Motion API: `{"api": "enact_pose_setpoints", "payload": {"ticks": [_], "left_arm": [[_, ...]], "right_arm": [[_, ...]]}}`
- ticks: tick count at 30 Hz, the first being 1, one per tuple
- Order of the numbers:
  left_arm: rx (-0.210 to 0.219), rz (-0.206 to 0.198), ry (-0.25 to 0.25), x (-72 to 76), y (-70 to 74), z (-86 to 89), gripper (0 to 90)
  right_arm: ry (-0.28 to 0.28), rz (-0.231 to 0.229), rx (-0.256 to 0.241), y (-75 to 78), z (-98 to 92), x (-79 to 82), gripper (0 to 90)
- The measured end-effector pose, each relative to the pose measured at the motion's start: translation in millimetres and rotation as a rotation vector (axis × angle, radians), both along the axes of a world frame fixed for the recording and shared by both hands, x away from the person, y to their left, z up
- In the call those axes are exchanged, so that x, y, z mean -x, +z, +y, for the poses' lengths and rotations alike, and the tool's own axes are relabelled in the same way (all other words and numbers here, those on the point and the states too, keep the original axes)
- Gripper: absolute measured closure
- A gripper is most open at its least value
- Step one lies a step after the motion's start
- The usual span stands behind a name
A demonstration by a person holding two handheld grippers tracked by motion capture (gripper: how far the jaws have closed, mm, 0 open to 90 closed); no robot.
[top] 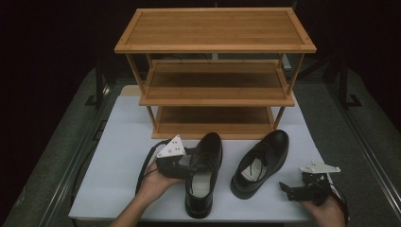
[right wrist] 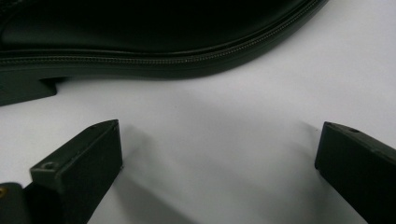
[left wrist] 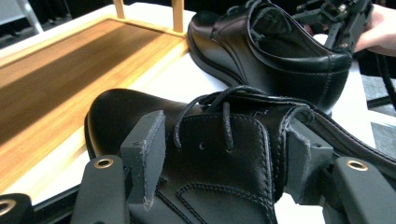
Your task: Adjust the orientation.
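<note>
Left gripper [top: 188, 160] straddles the laced throat of the left shoe [top: 203, 174], jaws apart, not yet clamped; shoe sits on the white board [top: 118, 156] before the rack [top: 215, 127]. Right gripper [top: 289, 190] spread wide beside the other shoe [top: 261, 163]. Risk: pads bite soft tongue only, shoe tips or slips on lifting.

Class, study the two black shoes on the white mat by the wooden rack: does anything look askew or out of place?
Mildly. The right shoe lies slanted, its toe angled toward the rack, while the left shoe, straddled by the left gripper, points nearly straight. They aren't parallel. No damage shows.
</note>
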State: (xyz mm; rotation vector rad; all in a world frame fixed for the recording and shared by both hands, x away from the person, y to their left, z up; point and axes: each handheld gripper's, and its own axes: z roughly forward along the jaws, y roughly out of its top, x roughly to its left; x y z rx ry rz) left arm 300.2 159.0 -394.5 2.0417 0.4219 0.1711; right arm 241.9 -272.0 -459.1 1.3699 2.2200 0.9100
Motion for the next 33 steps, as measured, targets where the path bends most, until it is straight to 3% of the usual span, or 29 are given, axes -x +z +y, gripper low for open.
{"api": "enact_pose_setpoints", "payload": {"ticks": [5,7,8,9,10,11,13,14,15,16,19,21,23,33], "left_arm": [[0.036,0.026,-0.011,6.5,3.2,11.7,34.3],[0.065,0.03,0.002,12.0,8.0,29.2,34.5],[0.065,0.03,0.002,12.0,8.0,29.2,35.7],[0.082,0.033,0.016,17.4,9.9,44.9,38.6],[0.082,0.033,0.016,17.4,9.9,44.9,40.2],[0.092,0.043,0.038,23.6,7.2,61.2,43.1],[0.091,0.052,0.046,26.5,3.6,68.2,46.8],[0.083,0.067,0.048,29.0,-1.4,74.5,54.0],[0.048,0.107,0.032,33.2,-14.5,81.6,58.9],[0.048,0.107,0.032,33.2,-14.5,81.6,62.0],[-0.031,0.167,-0.017,40.9,-36.8,77.5,65.0],[-0.084,0.189,-0.083,46.4,-47.7,65.4,66.8],[-0.092,0.188,-0.109,47.8,-49.1,58.5,67.7],[-0.074,0.195,-0.118,49.8,-49.6,53.6,69.7]], "right_arm": [[0.001,0.001,0.0,0.1,-0.1,0.0,0.3],[0.001,0.001,0.001,0.1,-0.1,0.1,0.4],[0.001,0.001,0.001,0.1,-0.1,0.1,0.4],[-0.001,0.002,-0.001,0.1,0.1,0.2,0.3],[-0.001,0.002,-0.001,0.1,0.1,0.2,0.3],[0.0,0.001,0.0,0.1,0.0,0.1,0.4],[0.0,0.001,0.0,0.1,0.1,0.1,0.4],[-0.001,0.001,0.0,0.1,0.1,0.0,0.3],[-0.001,0.001,0.001,0.1,0.1,0.0,0.3],[-0.001,0.001,0.001,0.1,0.1,0.0,0.3],[-0.001,0.002,0.001,0.1,0.2,0.0,0.3],[-0.001,0.002,0.001,0.1,0.2,0.0,0.3],[-0.001,0.002,0.001,0.1,0.2,0.0,0.3],[-0.001,0.002,0.001,0.1,0.1,0.0,0.3]]}}
